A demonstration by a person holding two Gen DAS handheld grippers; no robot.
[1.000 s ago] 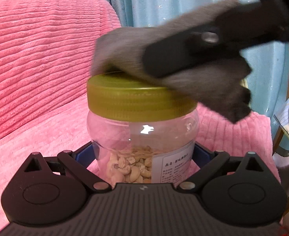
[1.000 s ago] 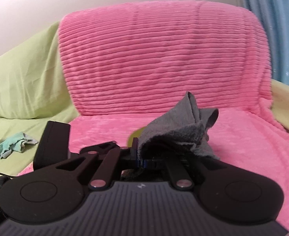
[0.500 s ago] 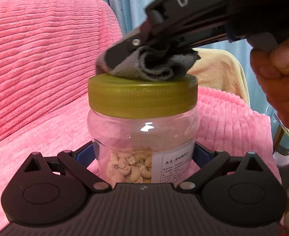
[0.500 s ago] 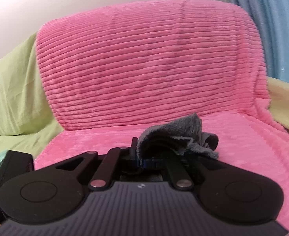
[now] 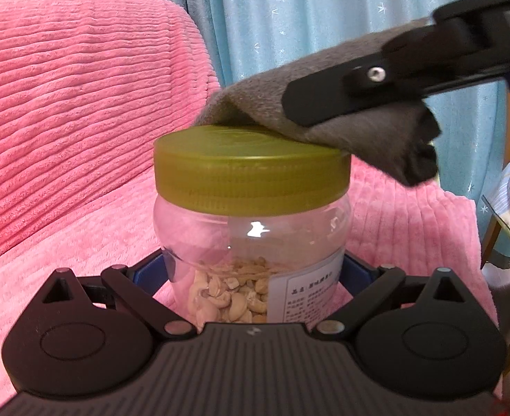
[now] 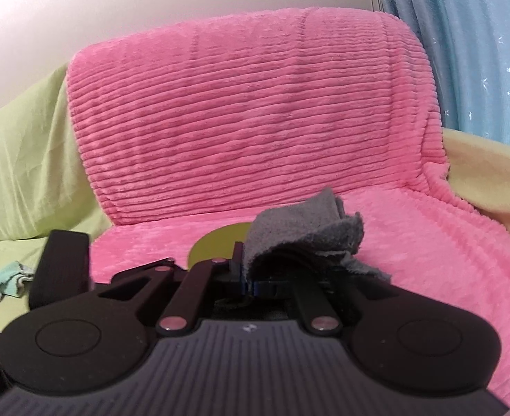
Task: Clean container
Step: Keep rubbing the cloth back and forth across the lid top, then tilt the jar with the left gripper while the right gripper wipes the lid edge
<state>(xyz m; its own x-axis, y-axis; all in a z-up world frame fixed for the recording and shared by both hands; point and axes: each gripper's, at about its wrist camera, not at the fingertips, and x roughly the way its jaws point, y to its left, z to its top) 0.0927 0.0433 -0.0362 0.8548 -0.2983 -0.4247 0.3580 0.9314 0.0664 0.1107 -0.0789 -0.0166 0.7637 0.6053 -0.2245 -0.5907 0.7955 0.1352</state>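
At the centre of the left wrist view stands a clear plastic jar (image 5: 251, 239) with an olive-green screw lid (image 5: 251, 173), partly filled with cashew nuts (image 5: 230, 298) and bearing a white label (image 5: 307, 294) on its lower right side. The left gripper (image 5: 255, 270) is clenched on the jar's lower body, one blue-padded finger on each side. The jar is upright above a pink ribbed plush blanket (image 5: 64, 121). From the upper right of the frame the right gripper (image 5: 310, 104) reaches in, grasping a folded grey fleece cloth (image 5: 359, 131) that lies on the right part of the lid's top. Behind, a light blue star-print curtain (image 5: 307, 17) hangs. In the right wrist view a crumpled teal rag (image 6: 1, 282) lies at the left edge.
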